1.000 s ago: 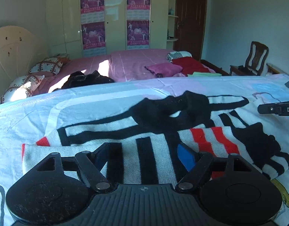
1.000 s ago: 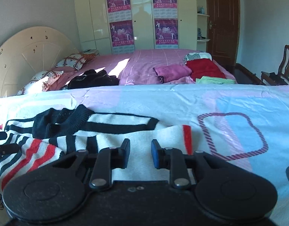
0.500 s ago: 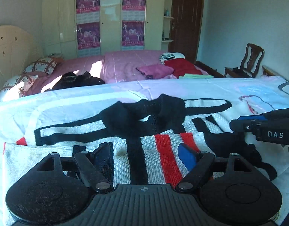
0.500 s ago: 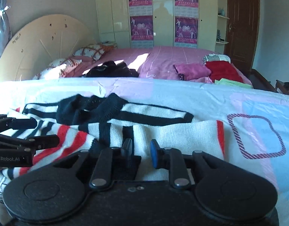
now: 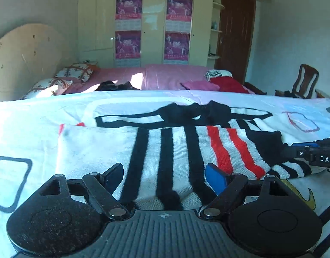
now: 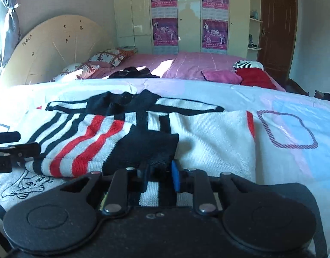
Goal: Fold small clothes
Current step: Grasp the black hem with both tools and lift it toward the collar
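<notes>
A white knit sweater [image 5: 165,146] with black and red stripes lies flat on the printed bedsheet [image 5: 36,116]. Its striped sleeve with a black cuff [image 6: 147,148] is folded across the body. My right gripper [image 6: 158,169] is shut on that black cuff at the sweater's near edge; in the left wrist view the right gripper [image 5: 293,150] comes in from the right. My left gripper [image 5: 163,169] hovers low over the sweater's near hem. Its jaws are opening wide, with fabric beneath them and the pads off it. The left gripper [image 6: 29,143] shows at the right wrist view's left edge.
Behind this bed stands a second bed with a pink sheet [image 6: 186,64]. It carries a dark garment [image 6: 132,73], folded pink [image 6: 220,76] and red clothes [image 6: 255,78], and pillows [image 6: 109,57]. A wooden chair [image 5: 304,81] stands at the right, a wardrobe [image 5: 154,25] at the back.
My right gripper has travelled left over the sweater, and the black-cuffed striped sleeve now lies across the body. The two grippers stand closer together. The left jaws look slightly wider.
</notes>
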`<state>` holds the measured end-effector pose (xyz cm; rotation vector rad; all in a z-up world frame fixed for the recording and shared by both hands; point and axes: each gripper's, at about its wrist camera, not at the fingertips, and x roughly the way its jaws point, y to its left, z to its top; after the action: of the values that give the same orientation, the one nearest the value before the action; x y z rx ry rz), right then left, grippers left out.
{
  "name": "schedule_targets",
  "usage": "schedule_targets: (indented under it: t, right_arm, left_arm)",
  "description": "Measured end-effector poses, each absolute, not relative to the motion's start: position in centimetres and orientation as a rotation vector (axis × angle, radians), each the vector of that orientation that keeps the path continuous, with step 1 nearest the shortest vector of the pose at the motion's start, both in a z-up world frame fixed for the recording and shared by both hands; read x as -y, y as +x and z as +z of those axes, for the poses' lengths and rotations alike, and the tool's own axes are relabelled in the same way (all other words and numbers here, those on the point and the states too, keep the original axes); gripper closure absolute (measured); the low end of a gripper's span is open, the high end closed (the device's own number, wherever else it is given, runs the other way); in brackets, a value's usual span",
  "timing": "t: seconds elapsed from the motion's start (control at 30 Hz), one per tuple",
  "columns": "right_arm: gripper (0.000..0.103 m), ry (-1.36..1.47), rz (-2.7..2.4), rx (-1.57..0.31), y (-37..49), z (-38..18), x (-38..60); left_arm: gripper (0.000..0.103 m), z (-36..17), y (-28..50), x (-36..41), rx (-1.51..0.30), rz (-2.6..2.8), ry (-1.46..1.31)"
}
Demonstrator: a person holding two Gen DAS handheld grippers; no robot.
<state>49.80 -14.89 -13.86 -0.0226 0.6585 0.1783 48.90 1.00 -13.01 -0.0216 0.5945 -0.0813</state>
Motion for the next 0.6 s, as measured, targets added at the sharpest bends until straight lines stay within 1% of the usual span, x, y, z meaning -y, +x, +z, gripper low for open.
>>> schedule_targets:
  t: [0.13, 0.23, 0.27, 0.33, 0.4, 0.47, 0.53, 0.6]
  right_arm:
    - [0.07, -0.011, 0.163, -0.663, 49.5, -14.3, 15.1]
    - [0.071, -0.011, 0.163, -0.688, 50.3, -15.4, 14.8]
    - [0.073, -0.015, 0.163, -0.68, 50.3, -15.6, 14.6]
    - [0.083, -0.032, 0.175, -0.669, 50.2, -15.7, 14.2]
    - [0.093, -0.055, 0.162, -0.657, 50.1, -15.7, 14.0]
    - [0.094, -0.048, 0.153, -0.638, 49.9, -15.2, 14.1]
    - [0.095, -0.068, 0.136, -0.64, 50.0, -15.3, 14.1]
    - [0.095, -0.077, 0.124, -0.661, 50.3, -16.0, 14.2]
  left_arm:
    - [0.02, -13.3, 45.7, -4.5, -0.585, 0.051, -0.034]
    - [0.02, -14.5, 44.9, -7.2, -0.617, 0.15, -0.063]
    - [0.02, -14.9, 44.9, -8.1, -0.629, 0.163, -0.091]
    - [0.02, -15.9, 45.8, -8.6, -0.685, 0.166, -0.091]
    - [0.02, -15.6, 46.1, -8.9, -0.668, 0.175, -0.116]
    - [0.02, -14.6, 46.0, -8.5, -0.605, 0.159, -0.102]
    - [0.02, -14.8, 46.3, -8.4, -0.593, 0.162, -0.098]
    - [0.02, -16.4, 47.3, -8.8, -0.684, 0.191, -0.099]
